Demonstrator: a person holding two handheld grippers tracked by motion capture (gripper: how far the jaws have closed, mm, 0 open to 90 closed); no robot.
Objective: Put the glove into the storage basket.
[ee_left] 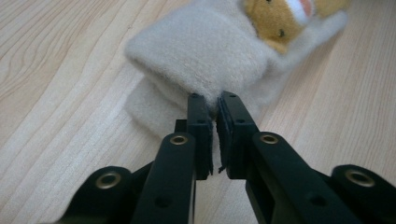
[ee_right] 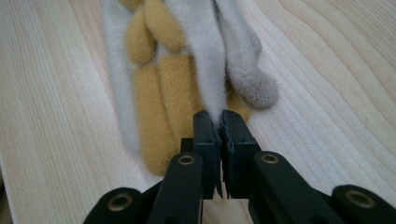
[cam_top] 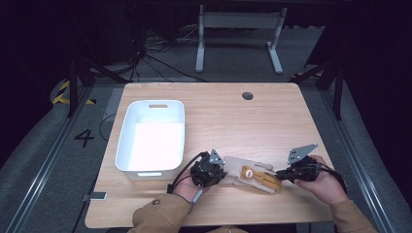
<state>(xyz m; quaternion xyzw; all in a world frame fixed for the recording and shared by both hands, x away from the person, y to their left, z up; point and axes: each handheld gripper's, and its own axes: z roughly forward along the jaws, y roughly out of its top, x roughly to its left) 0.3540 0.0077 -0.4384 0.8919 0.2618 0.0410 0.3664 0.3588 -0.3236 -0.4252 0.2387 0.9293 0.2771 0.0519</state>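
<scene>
Nearest the high camera, the person's sleeves and hands come in at the table's point(cam_top: 218, 121) near edge, each holding a pair of tongs. The wooden table is the largest thing here; on its left side sits an empty white bin point(cam_top: 151, 138). Smaller, between the two hands near the front edge, lies a fleecy glove point(cam_top: 250, 174), cream and mustard with a little animal face, flat on the wood and well apart from the bin.

The left gripper point(ee_left: 214, 112) is pinched on the cream cuff end; the right gripper point(ee_right: 218, 122) is pinched on the tip of a cream finger.

The glove looks light, soft and floppy, so it will likely sag between the two holds and stretch if pulled. Its fleece should grip well; cuff and fingertip seem sensible places to take it, biting deep enough not to slip off.
</scene>
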